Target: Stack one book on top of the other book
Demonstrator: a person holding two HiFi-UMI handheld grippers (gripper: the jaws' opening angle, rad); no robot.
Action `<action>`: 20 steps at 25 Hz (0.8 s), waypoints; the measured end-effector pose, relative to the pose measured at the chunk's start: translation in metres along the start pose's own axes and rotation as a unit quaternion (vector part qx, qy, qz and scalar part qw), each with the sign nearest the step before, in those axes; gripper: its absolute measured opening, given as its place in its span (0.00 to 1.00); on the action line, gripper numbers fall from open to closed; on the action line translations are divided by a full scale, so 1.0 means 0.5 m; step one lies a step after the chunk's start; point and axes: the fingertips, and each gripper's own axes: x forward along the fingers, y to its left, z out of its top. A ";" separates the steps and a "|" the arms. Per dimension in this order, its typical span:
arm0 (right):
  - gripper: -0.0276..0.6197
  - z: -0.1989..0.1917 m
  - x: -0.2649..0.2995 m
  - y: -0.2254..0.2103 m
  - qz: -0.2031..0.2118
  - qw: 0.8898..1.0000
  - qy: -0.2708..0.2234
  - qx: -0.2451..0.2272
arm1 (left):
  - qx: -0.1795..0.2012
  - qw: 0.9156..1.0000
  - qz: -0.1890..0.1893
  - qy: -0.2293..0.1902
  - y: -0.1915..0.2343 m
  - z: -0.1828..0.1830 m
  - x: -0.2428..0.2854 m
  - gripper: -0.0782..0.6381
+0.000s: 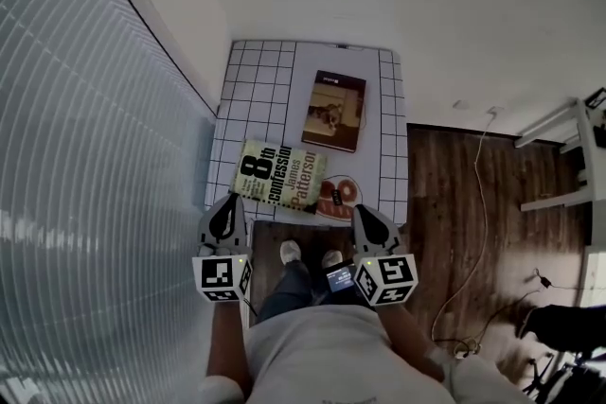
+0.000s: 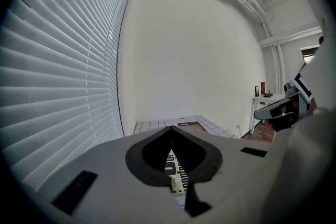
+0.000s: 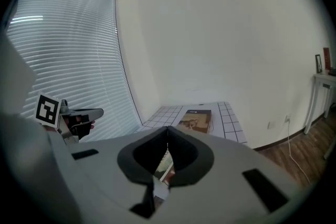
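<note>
Both closed, empty, left hand-held gripper [image 1: 227,201], right hand-held gripper [image 1: 363,211], yellow book [image 1: 280,177] just ahead between them

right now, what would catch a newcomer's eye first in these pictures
The yellow-green book with big black lettering stands out, lying askew at the near edge of the white gridded table. A brown book lies apart from it, farther back. The left gripper and right gripper hover at that near edge, jaws shut and empty.
</note>
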 end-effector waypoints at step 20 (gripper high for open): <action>0.06 -0.086 0.111 0.011 0.007 0.996 0.081 0.024 | -0.022 0.997 -0.024 0.067 0.057 -0.093 0.086 0.12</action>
